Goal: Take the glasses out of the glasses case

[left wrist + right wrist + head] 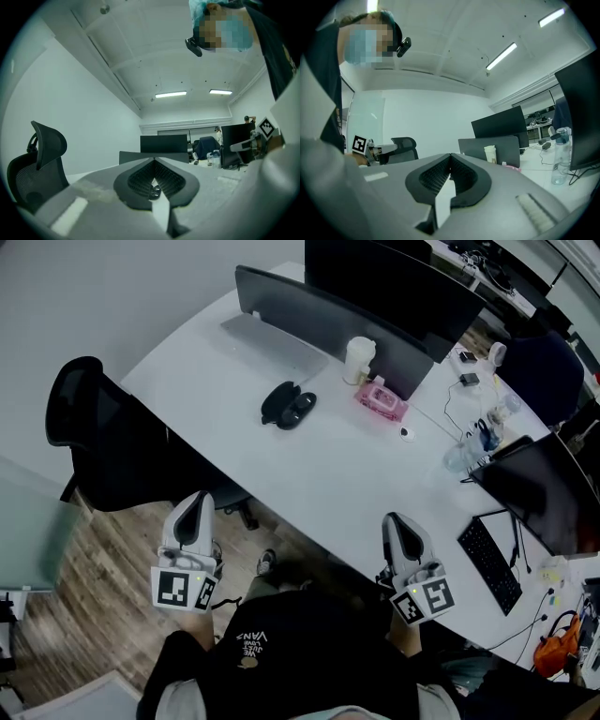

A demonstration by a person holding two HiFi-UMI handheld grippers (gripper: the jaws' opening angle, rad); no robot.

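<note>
A black glasses case [287, 405] lies open on the white desk [347, 474], towards its far side. What it holds is too small to make out. My left gripper [195, 499] is held low near the person's body, short of the desk's near edge and over the wooden floor, jaws pressed together. My right gripper [395, 521] hangs at the near edge of the desk, also shut with nothing in it. In the left gripper view the left gripper [153, 160] points up at the room; the case does not show. The right gripper [450, 155] hides the case too.
A black office chair [103, 427] stands left of the desk. Behind the case are a grey divider panel [319, 320], a white cup [358, 360] and a pink tissue pack [382, 399]. A keyboard [489, 563], bottle [459, 456] and dark monitor [544, 488] sit at the right.
</note>
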